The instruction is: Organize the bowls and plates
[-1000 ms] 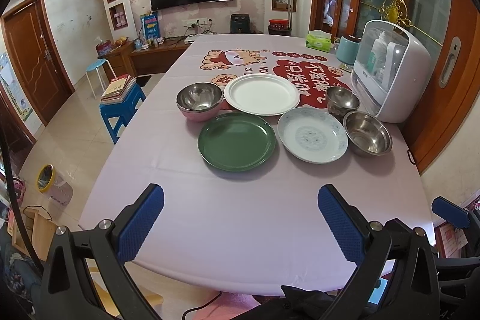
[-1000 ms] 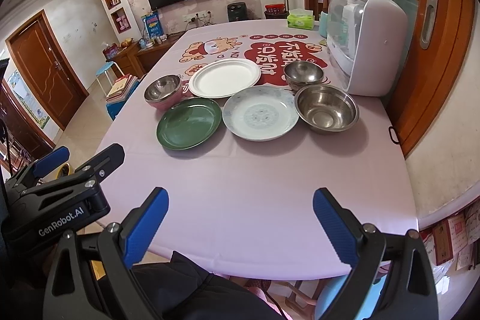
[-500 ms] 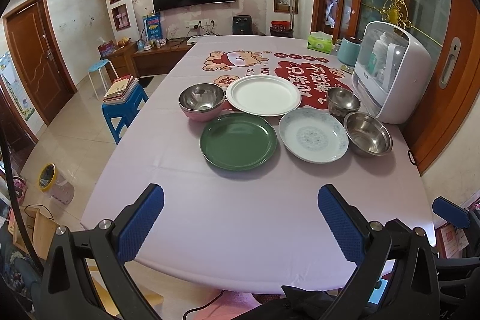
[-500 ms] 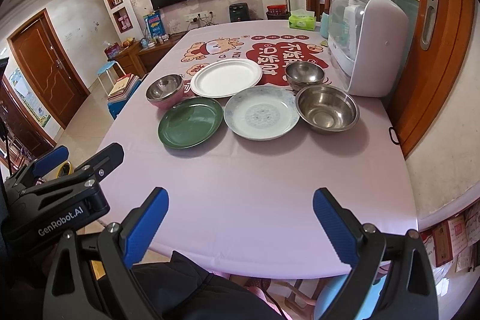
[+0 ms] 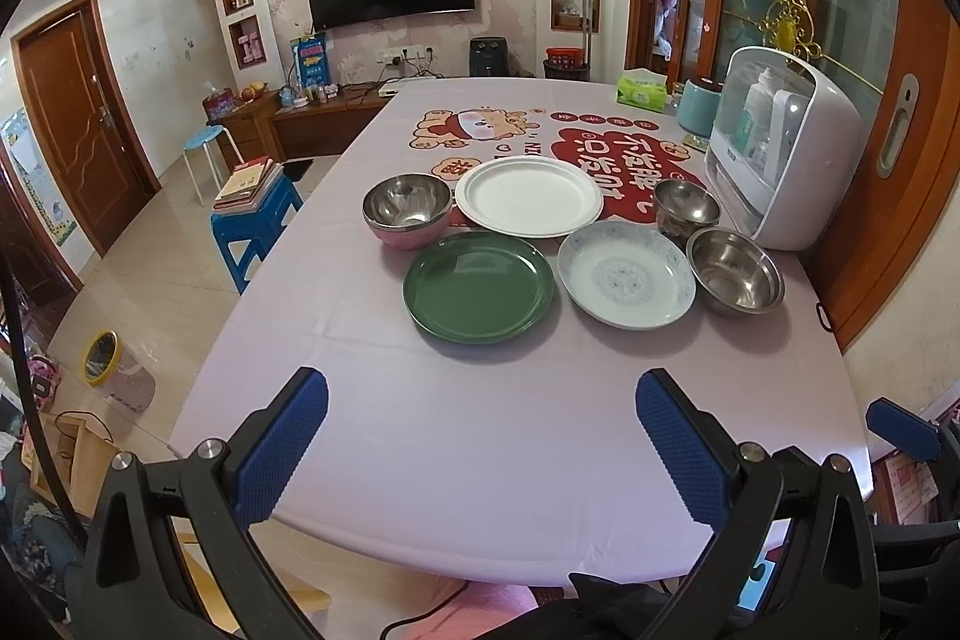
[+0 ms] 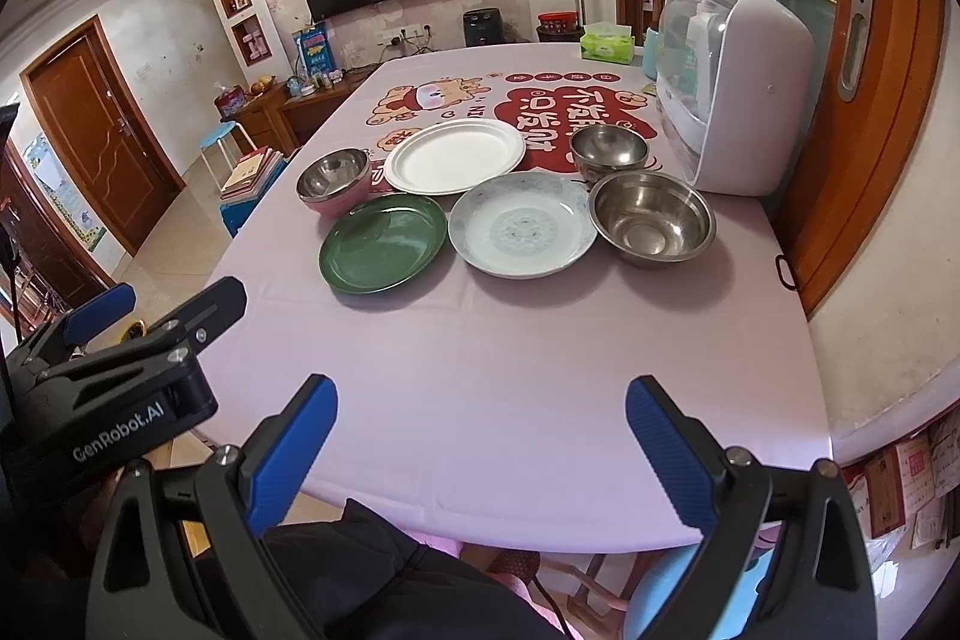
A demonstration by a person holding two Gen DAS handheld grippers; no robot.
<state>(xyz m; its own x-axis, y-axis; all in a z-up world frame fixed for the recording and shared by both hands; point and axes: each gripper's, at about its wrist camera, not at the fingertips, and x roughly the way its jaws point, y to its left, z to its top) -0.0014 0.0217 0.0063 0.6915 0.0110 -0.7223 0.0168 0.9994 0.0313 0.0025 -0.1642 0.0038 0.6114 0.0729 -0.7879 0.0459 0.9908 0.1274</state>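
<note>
On the pink-clothed table (image 5: 480,418) lie a green plate (image 5: 478,286) (image 6: 384,244), a patterned pale plate (image 5: 626,274) (image 6: 522,226) and a white plate (image 5: 528,197) (image 6: 454,156). A pink-sided steel bowl (image 5: 407,210) (image 6: 333,181) stands left of them. A small steel bowl (image 5: 686,207) (image 6: 608,150) and a larger steel bowl (image 5: 735,279) (image 6: 651,218) stand on the right. My left gripper (image 5: 482,436) hangs open over the near table edge, well short of the dishes. My right gripper (image 6: 482,439) is open too, with nothing between its fingers. The left gripper (image 6: 114,352) also shows in the right wrist view.
A white domed appliance (image 5: 783,148) stands at the table's right edge by a teal jar (image 5: 699,106) and a green tissue box (image 5: 643,91). A blue stool (image 5: 255,220) with books stands left of the table. A wooden sliding door (image 5: 888,148) is on the right.
Both views have drifted slightly; the dishes sit a touch further right in each frame. Both grippers stay open and nothing on the table has moved.
</note>
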